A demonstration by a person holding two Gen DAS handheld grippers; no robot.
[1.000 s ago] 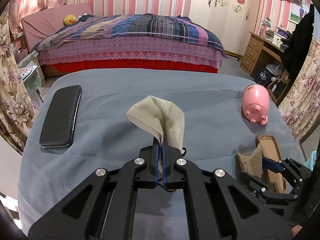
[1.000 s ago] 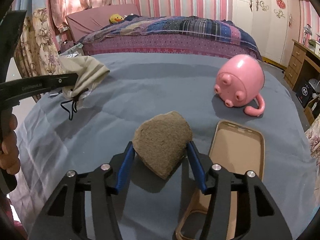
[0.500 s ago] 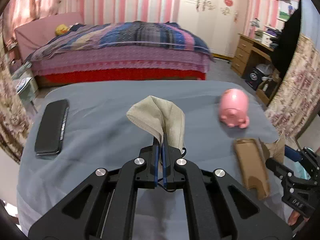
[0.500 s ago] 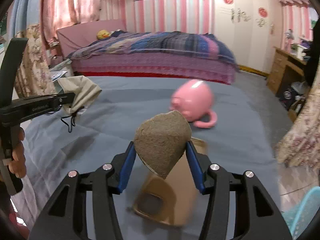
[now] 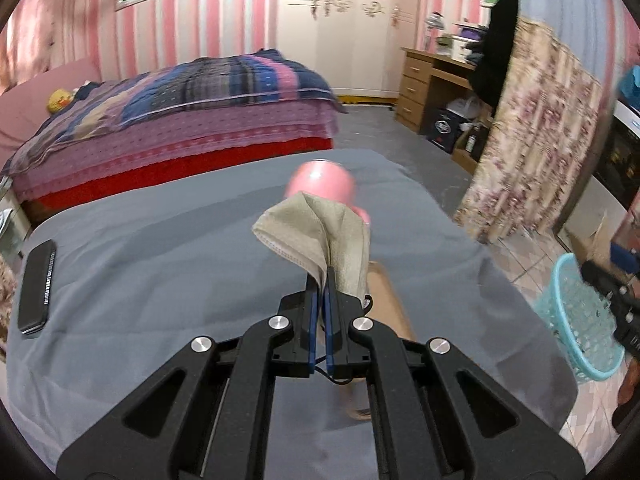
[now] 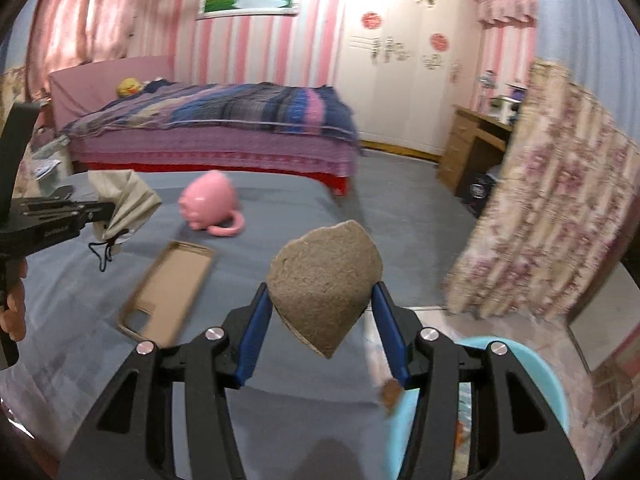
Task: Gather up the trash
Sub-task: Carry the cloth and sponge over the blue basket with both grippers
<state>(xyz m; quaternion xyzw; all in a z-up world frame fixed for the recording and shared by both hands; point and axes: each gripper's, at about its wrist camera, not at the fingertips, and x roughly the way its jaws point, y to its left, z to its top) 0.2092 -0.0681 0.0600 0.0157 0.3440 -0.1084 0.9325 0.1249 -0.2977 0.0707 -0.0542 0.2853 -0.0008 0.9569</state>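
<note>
My left gripper is shut on a beige face mask and holds it up above the grey table. It also shows in the right wrist view, with the mask hanging from it. My right gripper is shut on a brown cardboard scrap, held near the table's right edge above the turquoise basket. The basket stands on the floor right of the table, and the right gripper shows over it.
A pink pig mug lies on the table, partly hidden by the mask in the left wrist view. A tan phone case and a black phone lie on the table. A floral curtain hangs right.
Both grippers have swung right with their loads. The right gripper has gone from over the phone case to the table's right edge, and the basket has come into view.
</note>
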